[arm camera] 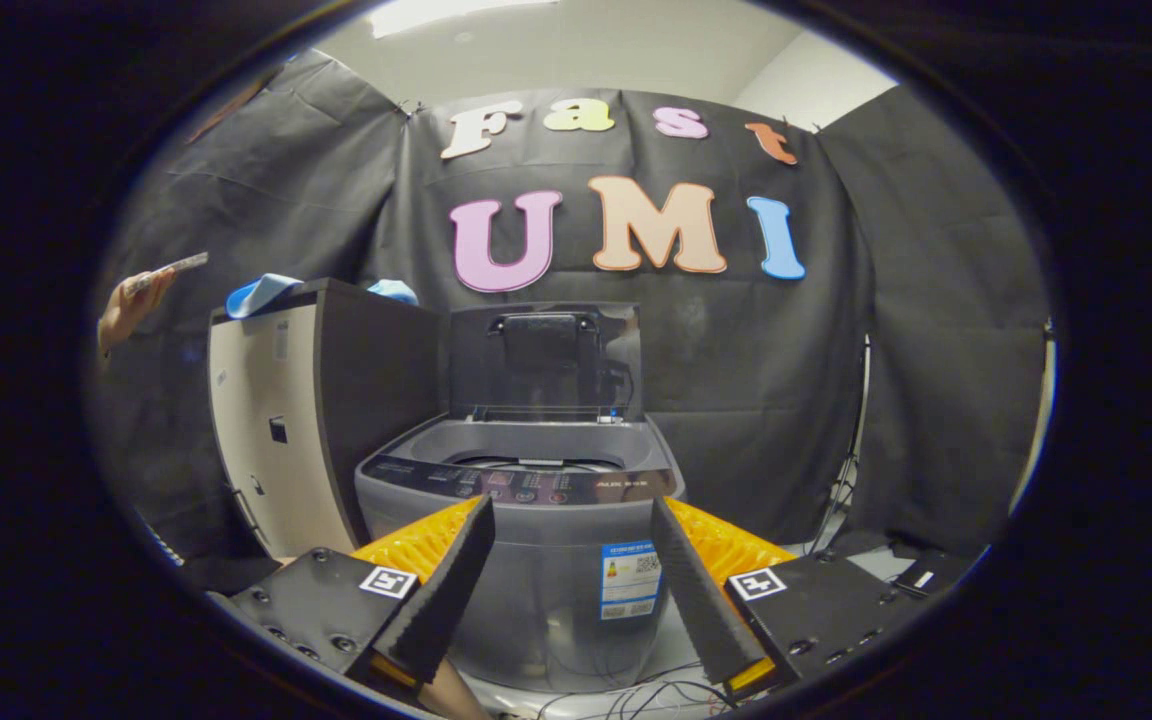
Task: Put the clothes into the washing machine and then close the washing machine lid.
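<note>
A grey top-loading washing machine (536, 560) stands straight ahead of my fingers, its dark lid (544, 360) raised upright at the back and the tub opening (534, 462) exposed. My gripper (568, 515) is open, one finger (441, 590) on each side of the machine's front panel, nothing held between them. Blue cloth (261, 293) lies on top of the tall cabinet to the left of the machine, with a second blue piece (393, 290) further back on the same top.
The beige and dark cabinet (286, 420) stands close against the machine's left side. A person's hand (131, 305) holding a thin flat object reaches in beyond the cabinet. Cables (656, 690) trail on the floor below the machine. Black cloth walls surround the booth.
</note>
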`<state>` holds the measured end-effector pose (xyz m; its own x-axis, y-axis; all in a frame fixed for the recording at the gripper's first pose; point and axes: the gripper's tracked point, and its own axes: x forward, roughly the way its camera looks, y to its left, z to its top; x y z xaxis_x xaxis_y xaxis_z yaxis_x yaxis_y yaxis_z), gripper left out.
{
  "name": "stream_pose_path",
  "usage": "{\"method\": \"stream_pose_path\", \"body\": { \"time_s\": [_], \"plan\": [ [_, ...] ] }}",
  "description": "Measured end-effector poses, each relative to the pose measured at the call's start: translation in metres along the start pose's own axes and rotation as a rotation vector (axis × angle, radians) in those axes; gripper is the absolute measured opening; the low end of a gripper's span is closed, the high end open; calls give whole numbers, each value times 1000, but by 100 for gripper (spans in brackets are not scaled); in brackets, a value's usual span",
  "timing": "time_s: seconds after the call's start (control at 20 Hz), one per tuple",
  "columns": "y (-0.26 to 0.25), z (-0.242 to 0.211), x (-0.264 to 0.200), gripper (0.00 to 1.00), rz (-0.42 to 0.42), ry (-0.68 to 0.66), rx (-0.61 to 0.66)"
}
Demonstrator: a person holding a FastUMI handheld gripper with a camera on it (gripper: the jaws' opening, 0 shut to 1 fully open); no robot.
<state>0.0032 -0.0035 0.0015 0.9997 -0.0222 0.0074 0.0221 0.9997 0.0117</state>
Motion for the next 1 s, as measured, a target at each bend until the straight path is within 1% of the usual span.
{"method": "stream_pose_path", "body": {
  "time_s": [0.1, 0.15, 0.3, 0.4, 0.5, 0.6, 0.75, 0.9, 1.0],
  "plan": [
    [3, 5, 2, 97, -12, 1, -2],
    [9, 13, 5, 97, -5, -6, 8],
    [29, 64, 23, 96, 18, -53, 71],
    [52, 103, 42, 96, 54, -72, 103],
    [82, 145, 63, 96, 113, -89, 94],
    [116, 178, 85, 96, 178, -79, 94],
    [183, 231, 112, 97, 307, -103, 113],
    [244, 262, 133, 96, 404, -66, 128],
    [284, 274, 147, 96, 459, -1, 137]
  ]
}}
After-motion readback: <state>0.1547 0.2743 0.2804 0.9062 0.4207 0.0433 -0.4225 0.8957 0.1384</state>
